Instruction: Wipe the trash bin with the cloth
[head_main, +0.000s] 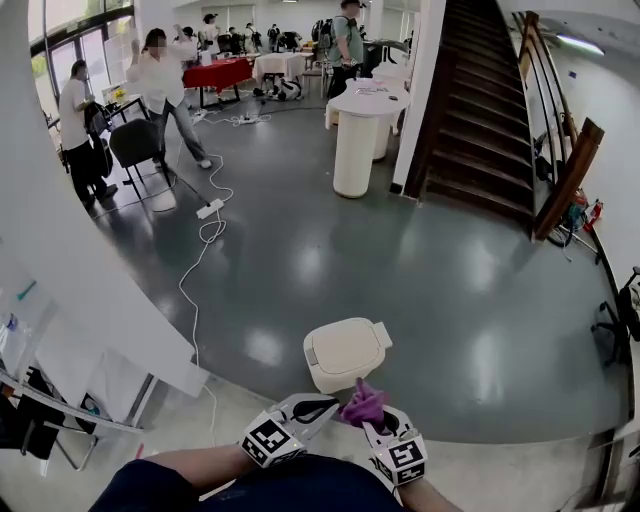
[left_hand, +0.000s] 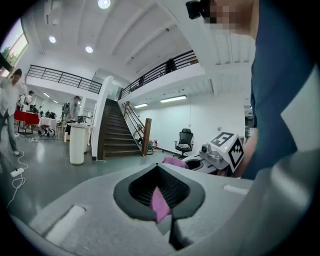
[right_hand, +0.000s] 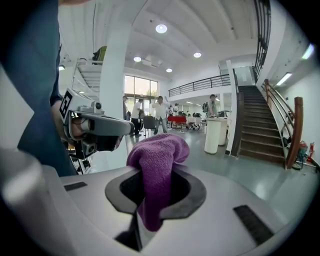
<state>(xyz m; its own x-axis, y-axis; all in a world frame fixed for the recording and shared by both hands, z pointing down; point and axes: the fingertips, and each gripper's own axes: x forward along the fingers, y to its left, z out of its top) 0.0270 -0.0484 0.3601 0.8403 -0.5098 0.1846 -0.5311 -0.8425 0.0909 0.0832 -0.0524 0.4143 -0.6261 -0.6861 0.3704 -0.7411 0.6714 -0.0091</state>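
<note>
Grey floor (head_main: 420, 280), trash bin (head_main: 345, 352), right gripper (head_main: 376, 424) clamped on purple cloth (head_main: 362, 403), left gripper (head_main: 322, 406) pinching its edge

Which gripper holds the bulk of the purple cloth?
The right gripper: a thick wad of cloth bulges from it; the left gripper pinches only a thin strip.

Looking steeply down from the head onto left gripper (head_main: 322, 407) and right gripper (head_main: 368, 420). Mounted close behind each one's jaws, facing level across the hall. Staircase (head_main: 480, 110) ahead of the jaws shared by all three.

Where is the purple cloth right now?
Head view, low centre: the cloth is gripped by the left hand-held gripper and right hand-held gripper, just nearer the person than the trash bin.
</note>
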